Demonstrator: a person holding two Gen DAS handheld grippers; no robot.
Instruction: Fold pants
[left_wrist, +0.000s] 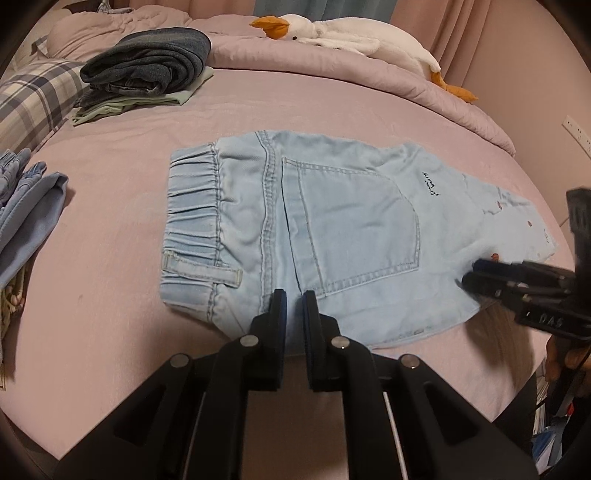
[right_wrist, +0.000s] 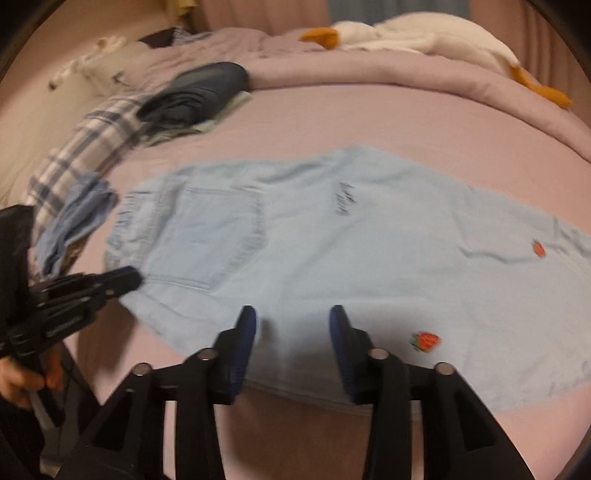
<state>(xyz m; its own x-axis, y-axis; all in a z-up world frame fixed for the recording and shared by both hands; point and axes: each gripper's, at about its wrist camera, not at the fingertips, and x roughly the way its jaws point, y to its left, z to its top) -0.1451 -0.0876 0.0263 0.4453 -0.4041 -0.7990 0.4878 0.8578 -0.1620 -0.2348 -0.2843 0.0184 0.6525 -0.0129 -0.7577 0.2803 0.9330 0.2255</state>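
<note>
Two grippers at pants (left_wrist: 332, 225) edge | left gripper (left_wrist: 294, 295) jaws nearly closed, empty | right gripper (right_wrist: 292, 314) jaws spread | folded stack (left_wrist: 147, 70) well apart

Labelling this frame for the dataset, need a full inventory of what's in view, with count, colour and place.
light denim pants: 1, pale blue with strawberry patches, flat mid-bed, back pocket up
folded jeans: 1 stack, dark blue, far left of the bed, on a pale green garment
blue clothes: 1 pile, light blue, left edge
plaid pillow: 1, blue-white check, far left
goose plush: 1, white with orange beak and feet, on the far duvet
bedsheet: 1, pink, under everything
left gripper: 1, black, narrow gap, at pants' near edge
right gripper: 1, black, open, over pants' near edge
</note>
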